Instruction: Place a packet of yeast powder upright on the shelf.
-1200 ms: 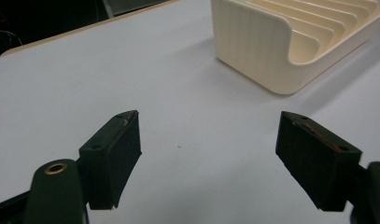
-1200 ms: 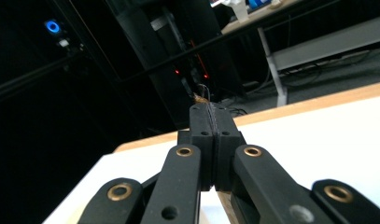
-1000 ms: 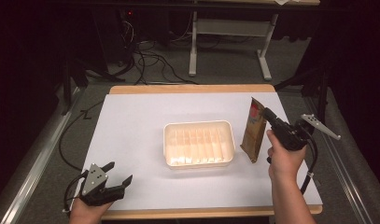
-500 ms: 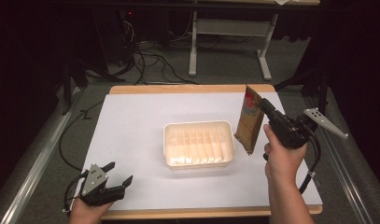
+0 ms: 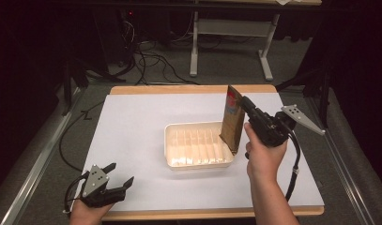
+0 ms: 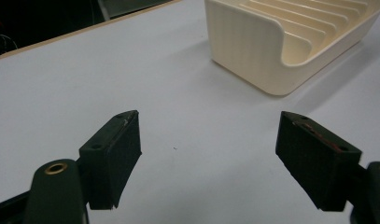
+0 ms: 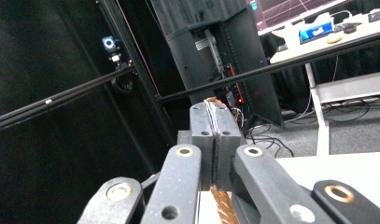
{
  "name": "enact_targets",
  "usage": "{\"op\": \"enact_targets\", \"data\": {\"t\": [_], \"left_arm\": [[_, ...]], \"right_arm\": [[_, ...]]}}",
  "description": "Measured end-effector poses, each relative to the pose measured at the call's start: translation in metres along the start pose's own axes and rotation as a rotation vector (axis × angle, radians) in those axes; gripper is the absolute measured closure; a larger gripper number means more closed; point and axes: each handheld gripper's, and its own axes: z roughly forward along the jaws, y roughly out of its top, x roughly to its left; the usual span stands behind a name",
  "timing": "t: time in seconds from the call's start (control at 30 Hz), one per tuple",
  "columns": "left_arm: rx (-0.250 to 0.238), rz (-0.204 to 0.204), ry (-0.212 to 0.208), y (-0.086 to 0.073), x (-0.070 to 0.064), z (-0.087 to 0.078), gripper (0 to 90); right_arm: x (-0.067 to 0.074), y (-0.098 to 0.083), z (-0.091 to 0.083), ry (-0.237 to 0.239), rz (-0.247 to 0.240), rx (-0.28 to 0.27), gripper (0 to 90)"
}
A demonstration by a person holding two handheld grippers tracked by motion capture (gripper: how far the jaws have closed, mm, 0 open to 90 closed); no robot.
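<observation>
A brown paper pouch [image 5: 232, 119] with a red and blue label hangs upright over the right end of a cream ribbed tray [image 5: 198, 146]. My right gripper [image 5: 243, 104] is shut on the pouch's upper edge; in the right gripper view the jaws pinch the pouch's brown edge [image 7: 216, 135]. My left gripper [image 5: 117, 176] rests at the table's front left corner, open with nothing between its pads [image 6: 115, 154]. The cream tray [image 6: 290, 42] lies ahead of it, to the right.
The white table top [image 5: 137, 126] has a wooden edge. A metal rail runs along each side of the table. Behind the table are a desk frame [image 5: 226, 42] and floor cables. A dark rack [image 7: 215, 60] stands beyond.
My right gripper has lifted the pouch off the table and carried it left, from beside the tray to above its right end. The left gripper has stayed still.
</observation>
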Motion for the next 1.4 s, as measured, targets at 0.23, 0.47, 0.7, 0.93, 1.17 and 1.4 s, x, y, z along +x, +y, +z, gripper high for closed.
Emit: {"op": "enact_targets", "data": {"t": [0.23, 0.47, 0.7, 0.93, 1.17, 1.4], "left_arm": [[-0.005, 0.0, -0.003, 0.0, 0.0, -0.001, 22.6], [-0.007, -0.001, -0.009, 0.0, 0.0, -0.001, 22.5], [-0.01, 0.001, -0.016, 0.001, -0.003, 0.0, 22.5], [-0.011, 0.0, -0.02, 0.001, -0.002, -0.001, 22.6], [-0.014, 0.0, -0.022, 0.001, -0.003, -0.001, 22.6], [-0.013, -0.001, -0.022, 0.001, -0.003, 0.0, 22.6]], "right_arm": [[0.006, -0.015, 0.018, -0.009, 0.003, 0.022, 90.0], [0.009, -0.024, 0.03, -0.014, 0.009, 0.034, 90.0], [0.012, -0.035, 0.045, -0.019, 0.007, 0.057, 90.0], [0.016, -0.047, 0.057, -0.021, 0.013, 0.074, 90.0], [0.015, -0.054, 0.064, -0.033, 0.02, 0.083, 90.0], [0.011, -0.06, 0.065, -0.036, 0.02, 0.09, 90.0]]}}
